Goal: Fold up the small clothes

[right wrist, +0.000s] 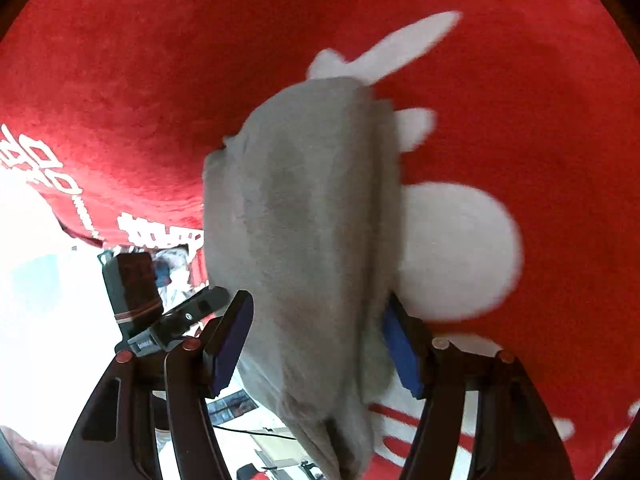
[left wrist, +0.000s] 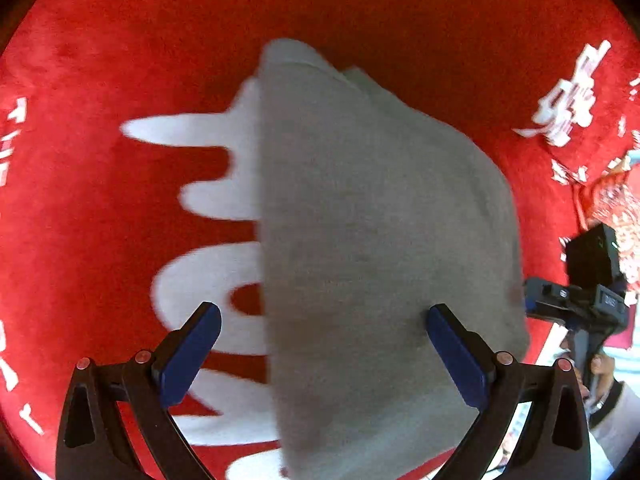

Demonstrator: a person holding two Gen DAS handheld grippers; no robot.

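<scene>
Grey cloth lies folded on red mat, hiding its white lettering. Left gripper spread wide, cloth between fingers. Right gripper spread around blurry cloth edge, contact unclear.

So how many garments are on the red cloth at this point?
1. A single grey garment lies folded on the red cloth, between the fingers of both the left gripper and right gripper. Anything tucked under it would be hidden.
</scene>
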